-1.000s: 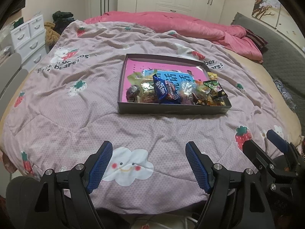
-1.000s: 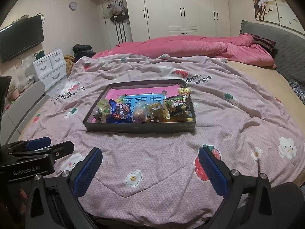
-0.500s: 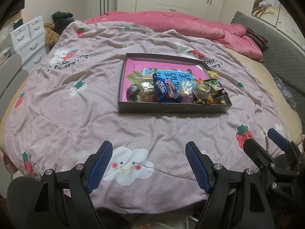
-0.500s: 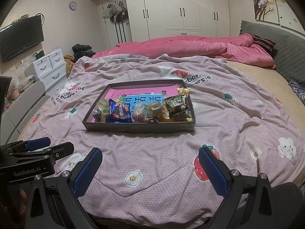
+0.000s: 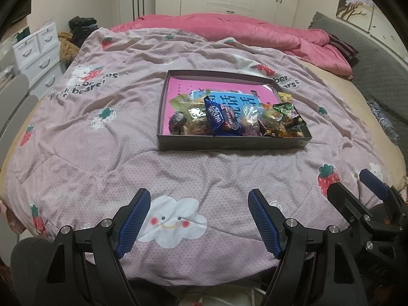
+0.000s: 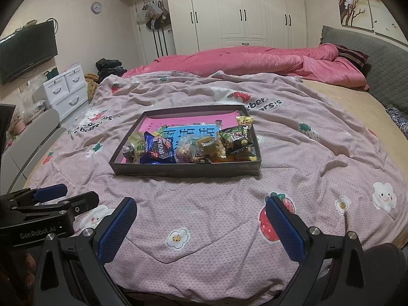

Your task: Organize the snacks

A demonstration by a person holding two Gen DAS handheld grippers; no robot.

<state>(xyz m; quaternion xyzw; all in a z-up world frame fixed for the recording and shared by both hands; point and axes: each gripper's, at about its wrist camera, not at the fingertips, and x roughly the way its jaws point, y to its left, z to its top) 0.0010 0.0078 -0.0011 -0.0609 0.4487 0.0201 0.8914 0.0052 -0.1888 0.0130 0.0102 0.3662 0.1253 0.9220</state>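
A shallow dark box (image 5: 229,144) with a pink lining sits on the pink strawberry-print quilt in the middle of the bed; it also shows in the right wrist view (image 6: 188,169). Several snack packets are piled along its near side, among them a blue cookie packet (image 5: 223,119) (image 6: 158,150) and a green packet (image 6: 233,135). My left gripper (image 5: 199,219) is open and empty, low over the near edge of the bed. My right gripper (image 6: 201,225) is open and empty beside it, to the right.
A pink duvet (image 6: 255,61) lies bunched at the far side of the bed. White drawers (image 6: 67,90) and a grey chair (image 6: 33,137) stand at the left. A grey headboard (image 6: 382,58) runs along the right. White wardrobes (image 6: 242,12) are behind.
Both views have shifted only slightly; the box and snacks have not moved and both grippers stay open.
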